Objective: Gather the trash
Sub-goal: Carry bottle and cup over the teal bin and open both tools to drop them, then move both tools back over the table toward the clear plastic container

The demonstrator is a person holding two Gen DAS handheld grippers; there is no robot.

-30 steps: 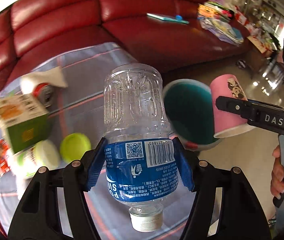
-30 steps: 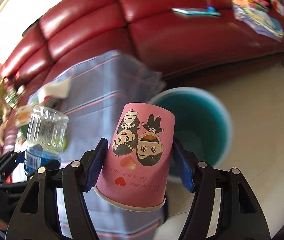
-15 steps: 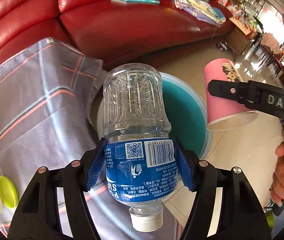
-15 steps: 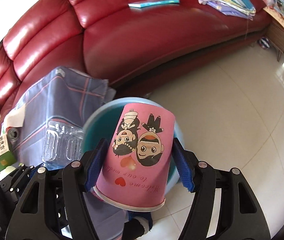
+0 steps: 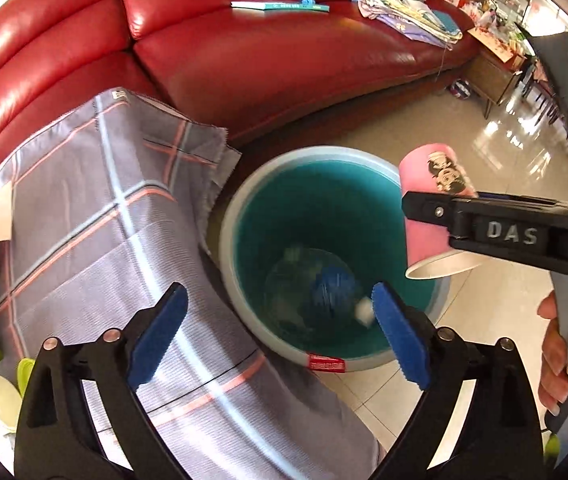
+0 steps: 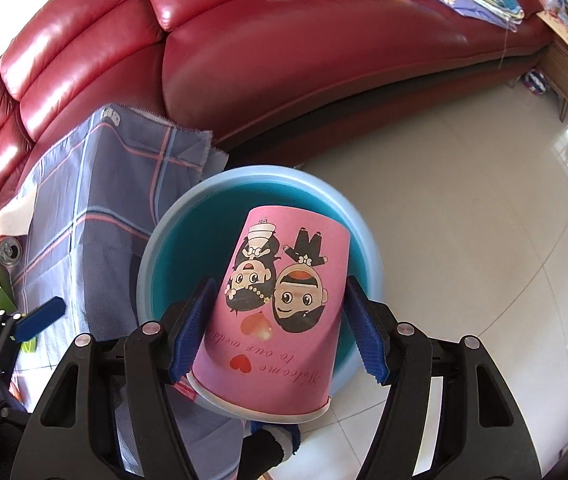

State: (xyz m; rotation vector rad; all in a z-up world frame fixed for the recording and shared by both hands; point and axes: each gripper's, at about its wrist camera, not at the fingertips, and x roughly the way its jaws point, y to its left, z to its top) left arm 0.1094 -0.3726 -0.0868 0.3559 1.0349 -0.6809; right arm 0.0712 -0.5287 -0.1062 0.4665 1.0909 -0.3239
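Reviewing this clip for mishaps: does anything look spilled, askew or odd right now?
Nothing spilled. The bottle lies inside the bin, below the open left claw. The cup is upside down in the right claw, over the bin, which suits dumping.

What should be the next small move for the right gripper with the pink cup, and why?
Probably open the right gripper to drop the pink cup. It is shut on the cup, held upside down over the mouth of the blue bin. The left gripper is open and holds nothing, and the bottle already lies inside the bin, so the cup looks next.
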